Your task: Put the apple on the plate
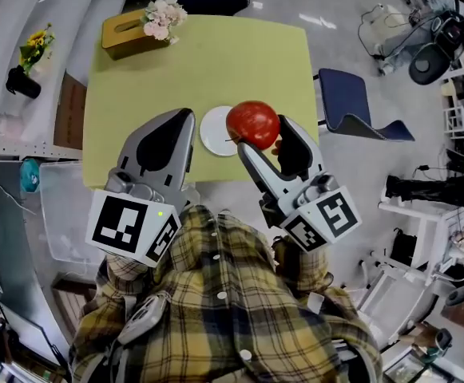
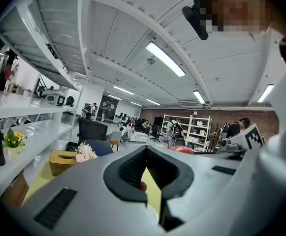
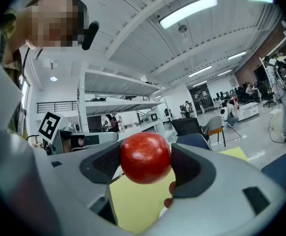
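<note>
In the head view, the right tool (image 1: 262, 134) is pinching a red apple (image 1: 253, 124) between its jaws, holding it in the air so that it is overlapping the right edge of the white plate (image 1: 212, 134), which is sitting on the yellow-green counter (image 1: 216, 62). The left tool (image 1: 185, 118) is hanging just left of the plate with its jaws pressed together. A tissue box (image 1: 128, 34) with flowers (image 1: 162, 16) is standing at the counter's far left corner. In the left gripper view, the left tool (image 2: 145, 151) is showing its tips meeting with nothing held, and the apple (image 2: 183, 149) is peeking over the right jaw. In the right gripper view, the right tool (image 3: 145, 157) is clamping the apple (image 3: 145, 163) by its sides, with the counter (image 3: 133, 203) lying below
</note>
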Available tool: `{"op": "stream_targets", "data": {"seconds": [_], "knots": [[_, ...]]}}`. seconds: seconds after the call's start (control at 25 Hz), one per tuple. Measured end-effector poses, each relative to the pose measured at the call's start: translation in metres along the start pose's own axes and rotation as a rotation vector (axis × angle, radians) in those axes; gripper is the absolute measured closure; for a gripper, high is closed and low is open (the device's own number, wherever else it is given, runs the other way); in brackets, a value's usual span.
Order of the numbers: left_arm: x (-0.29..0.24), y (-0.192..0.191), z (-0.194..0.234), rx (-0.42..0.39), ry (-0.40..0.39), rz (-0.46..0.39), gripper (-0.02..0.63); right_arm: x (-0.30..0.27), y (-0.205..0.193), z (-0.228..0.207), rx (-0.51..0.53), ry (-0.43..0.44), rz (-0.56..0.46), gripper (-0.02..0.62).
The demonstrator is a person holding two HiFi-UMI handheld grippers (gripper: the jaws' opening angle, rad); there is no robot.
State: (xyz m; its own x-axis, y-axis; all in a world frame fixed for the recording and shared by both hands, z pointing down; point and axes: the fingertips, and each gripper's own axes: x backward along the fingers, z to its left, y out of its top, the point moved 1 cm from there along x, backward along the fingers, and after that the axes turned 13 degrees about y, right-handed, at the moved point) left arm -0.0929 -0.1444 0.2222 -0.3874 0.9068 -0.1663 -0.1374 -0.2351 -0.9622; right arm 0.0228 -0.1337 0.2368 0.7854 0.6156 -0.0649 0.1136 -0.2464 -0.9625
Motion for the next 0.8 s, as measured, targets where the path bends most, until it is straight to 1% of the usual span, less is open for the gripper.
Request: {"op": "stream_targets", "data": {"seconds": [0.2, 0.44, 0.6, 0.8], "knots": [[-0.025, 0.006, 0.019, -0.009, -0.038, 0.020, 0.600, -0.024, 0.005, -0.017, -0.006, -0.045, -0.004, 0.279], [-0.034, 0.004, 0.026, 0.000, -0.079, 0.051, 0.600, -0.035, 0.006, -0.023, -0.020, -0.084, 0.010, 0.279], [-0.042, 0.001, 0.026, 0.009, -0.080, 0.061, 0.600, -0.037, 0.005, -0.030, -0.024, -0.084, 0.021, 0.279], [-0.051, 0.004, 0.019, 0.014, -0.054, 0.053, 0.600, -0.033, 0.009, -0.039, -0.023, -0.056, 0.029, 0.279]]}}
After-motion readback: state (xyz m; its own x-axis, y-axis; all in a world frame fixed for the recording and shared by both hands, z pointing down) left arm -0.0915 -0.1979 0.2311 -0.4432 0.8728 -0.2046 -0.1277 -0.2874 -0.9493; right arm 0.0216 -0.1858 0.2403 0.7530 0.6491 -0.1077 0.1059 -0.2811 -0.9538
